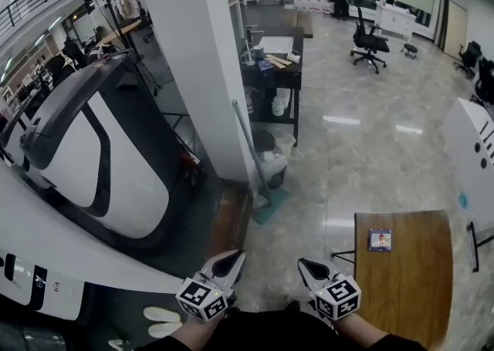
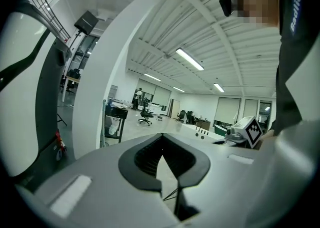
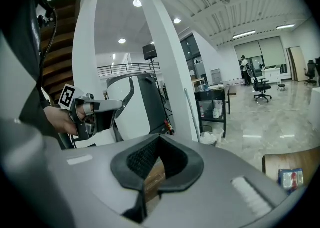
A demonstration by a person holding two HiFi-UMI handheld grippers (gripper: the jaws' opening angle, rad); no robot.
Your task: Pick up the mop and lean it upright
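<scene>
In the head view, the mop is seen already leaning upright, its handle resting against the white pillar and its teal head on the floor at the pillar's foot, so the task is judged to be as good as done, with nothing left beyond drawing away. The left claw and the right claw are held low at the bottom edge, close to the body and well apart from the mop, both pointed roughly towards it. Both are shown with jaws together and nothing between them. A wooden tabletop with a small card on it lies just to the right of the right claw. In the left gripper view, the left claw is seen fully closed, its tips meeting with only floor visible in the gap behind them. It is held near level, and the mop handle can be made out as a thin line against the pillar in the distance. In the right gripper view, the right claw is likewise closed on nothing and tilted slightly downward. The mop handle is seen standing against the pillar far ahead, untouched by either claw, while the left claw is seen at the left, gripped in a hand and pointing the same way.
</scene>
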